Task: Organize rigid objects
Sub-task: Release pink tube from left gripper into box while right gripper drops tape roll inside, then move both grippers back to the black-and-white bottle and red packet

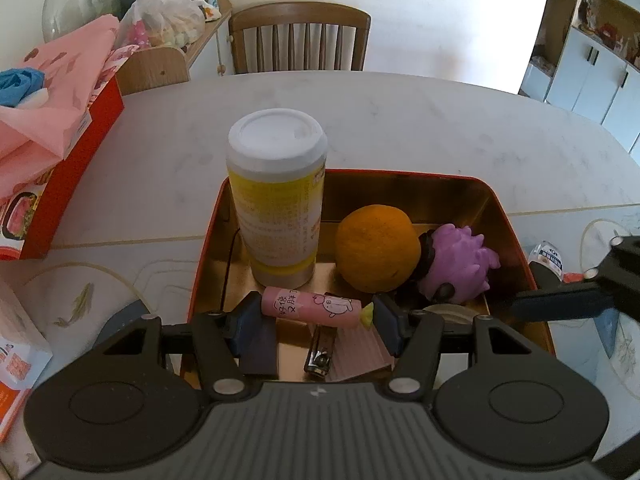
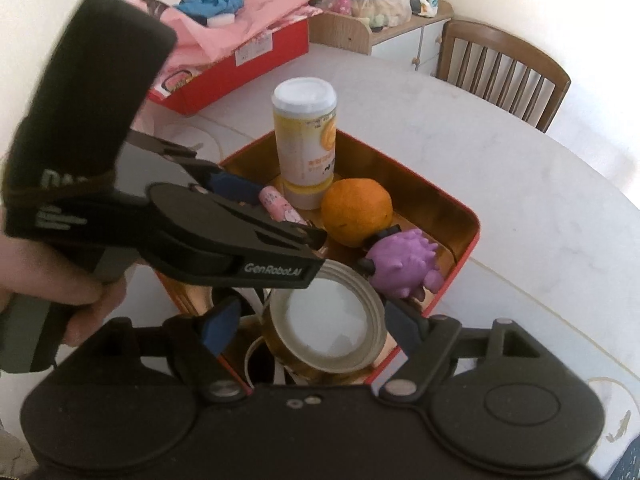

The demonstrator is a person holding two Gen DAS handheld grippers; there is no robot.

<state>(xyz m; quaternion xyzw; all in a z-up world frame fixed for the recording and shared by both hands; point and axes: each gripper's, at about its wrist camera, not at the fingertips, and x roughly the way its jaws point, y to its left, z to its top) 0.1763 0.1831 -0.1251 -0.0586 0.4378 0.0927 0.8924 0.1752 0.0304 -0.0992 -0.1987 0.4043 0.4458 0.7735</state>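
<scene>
An open red tin [image 1: 400, 175] with a gold inside holds a white-capped yellow bottle [image 1: 276, 200], an orange [image 1: 376, 252], a purple spiky toy [image 1: 460, 264] and a nail clipper [image 1: 320, 354]. My left gripper [image 1: 316, 312] is low in the tin's near end, shut on a pink cartoon-printed tube [image 1: 312, 306] that lies crosswise between its blue pads. In the right wrist view my right gripper [image 2: 314, 322] straddles a tape roll [image 2: 326, 324] in the tin's near corner. Its right pad is at the roll, a gap shows at the left pad. The left gripper [image 2: 276, 210], held by a hand [image 2: 80, 292], crosses that view.
A red box [image 1: 80, 152] draped with pink cloth sits at the table's left. A wooden chair [image 1: 300, 36] stands beyond the far edge, beside a cluttered shelf [image 1: 172, 40]. A small bottle [image 1: 548, 258] lies right of the tin, near one right-gripper finger [image 1: 560, 304].
</scene>
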